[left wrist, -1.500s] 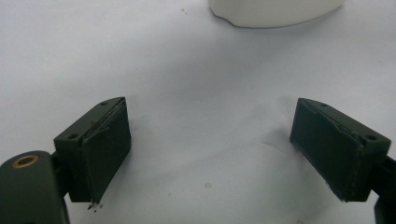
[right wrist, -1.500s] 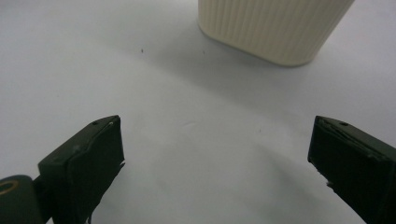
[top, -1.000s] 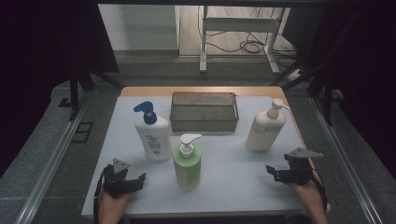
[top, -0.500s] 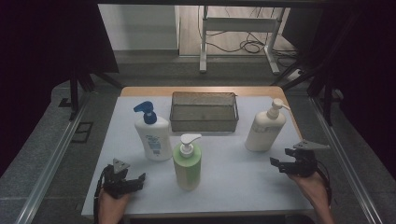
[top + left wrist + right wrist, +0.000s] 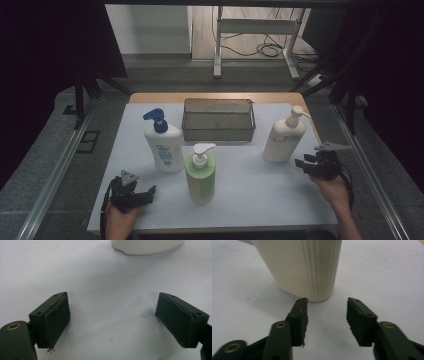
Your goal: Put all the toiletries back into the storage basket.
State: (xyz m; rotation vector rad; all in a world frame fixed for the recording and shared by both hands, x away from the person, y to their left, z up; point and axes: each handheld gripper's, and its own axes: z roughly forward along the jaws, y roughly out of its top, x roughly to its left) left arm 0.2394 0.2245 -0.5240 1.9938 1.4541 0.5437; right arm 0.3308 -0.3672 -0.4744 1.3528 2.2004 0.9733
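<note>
Three pump bottles stand on the white table top (image 5: 250,185): a white one with a blue pump (image 5: 162,145), a green one with a white pump (image 5: 201,177) and a cream ribbed one (image 5: 284,137). My right gripper (image 5: 301,163) points at the foot of the cream bottle (image 5: 304,267), a short way off it. Its jaws (image 5: 327,307) have just been closing and stand partly open with nothing between them. At the near left my left gripper (image 5: 148,194) rests low over the table, open wide and empty (image 5: 112,315). The white bottle's base (image 5: 147,246) lies ahead of it.
A grey wire-mesh basket (image 5: 218,120) sits at the back middle of the table, behind the bottles. Metal rails (image 5: 60,165) run along both sides of the table. A white frame and cables lie on the floor beyond.
My right gripper has moved forward along the right edge toward the cream bottle, and its jaws have narrowed. The left gripper and the bottles have stayed put.
</note>
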